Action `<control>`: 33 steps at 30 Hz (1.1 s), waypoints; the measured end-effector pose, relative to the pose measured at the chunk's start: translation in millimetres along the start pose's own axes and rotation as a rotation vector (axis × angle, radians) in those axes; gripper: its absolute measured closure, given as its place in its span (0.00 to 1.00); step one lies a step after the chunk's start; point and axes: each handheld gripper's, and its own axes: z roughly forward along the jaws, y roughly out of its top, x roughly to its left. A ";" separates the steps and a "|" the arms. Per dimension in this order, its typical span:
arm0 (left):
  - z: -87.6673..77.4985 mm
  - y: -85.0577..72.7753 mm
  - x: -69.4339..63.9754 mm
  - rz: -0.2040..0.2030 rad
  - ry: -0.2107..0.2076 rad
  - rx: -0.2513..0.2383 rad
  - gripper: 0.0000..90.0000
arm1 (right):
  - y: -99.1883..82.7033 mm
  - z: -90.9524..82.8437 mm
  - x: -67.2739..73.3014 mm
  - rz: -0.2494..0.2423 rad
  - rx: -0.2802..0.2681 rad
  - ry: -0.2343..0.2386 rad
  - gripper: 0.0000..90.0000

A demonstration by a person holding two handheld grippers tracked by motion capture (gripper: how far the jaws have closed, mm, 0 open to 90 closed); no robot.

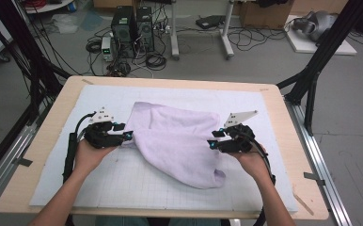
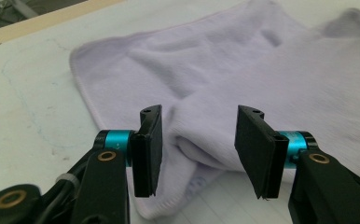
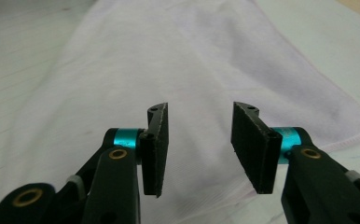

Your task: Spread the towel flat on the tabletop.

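Observation:
A pale lilac towel (image 1: 177,141) lies loosely folded and rumpled on the white gridded mat (image 1: 123,183) in the middle of the table. My left gripper (image 1: 129,136) sits at the towel's left edge, and my right gripper (image 1: 211,144) at its right edge. In the left gripper view the gripper (image 2: 199,149) is open, its pads apart above a soft fold of the towel (image 2: 225,79), with nothing pinched. The right gripper (image 3: 199,147) is likewise open over the flat towel (image 3: 169,70), its pads clear of the cloth.
The mat covers a wooden table (image 1: 45,136) framed by black struts (image 1: 313,80) at both sides. Computer towers (image 1: 132,28) and tangled cables stand on the floor beyond the far edge. Bare mat lies in front of the towel.

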 end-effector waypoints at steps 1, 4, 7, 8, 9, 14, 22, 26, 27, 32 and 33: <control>-2.1 -2.4 -4.9 0.009 -0.014 0.001 0.57 | -0.8 -3.5 5.9 -0.008 -0.008 0.004 0.61; -2.7 -13.5 -19.9 0.021 -0.052 0.005 0.57 | -6.1 -8.6 23.5 -0.035 -0.013 0.039 0.58; 0.1 -26.5 -32.0 -0.013 -0.106 -0.008 0.56 | -14.8 -9.4 40.0 -0.058 -0.010 0.071 0.55; 1.8 -30.0 -36.9 -0.002 -0.113 0.000 0.56 | -18.2 -9.2 45.0 -0.067 -0.003 0.080 0.53; 3.7 -33.4 -41.9 0.005 -0.121 0.007 0.56 | -21.8 -8.9 50.2 -0.074 0.005 0.084 0.51; 21.4 -42.8 -63.2 0.038 -0.183 0.043 0.54 | -37.2 -4.7 68.1 -0.093 0.058 0.122 0.46; 53.2 -43.8 -75.1 0.125 -0.141 0.123 0.61 | -47.9 10.8 78.0 -0.141 0.116 0.116 0.51; 59.9 -41.5 -71.5 0.080 -0.145 0.088 0.84 | -46.0 23.9 76.1 -0.167 0.124 0.103 0.74; 59.2 -41.0 -71.5 0.074 -0.145 0.077 0.91 | -44.3 25.0 74.8 -0.162 0.121 0.109 0.78; 40.9 -35.0 -68.4 0.072 -0.124 0.033 0.97 | -30.3 24.9 75.9 -0.189 0.108 0.141 0.86; 34.2 -33.0 -66.8 0.067 -0.119 0.018 0.97 | -25.9 23.7 77.9 -0.197 0.104 0.147 0.87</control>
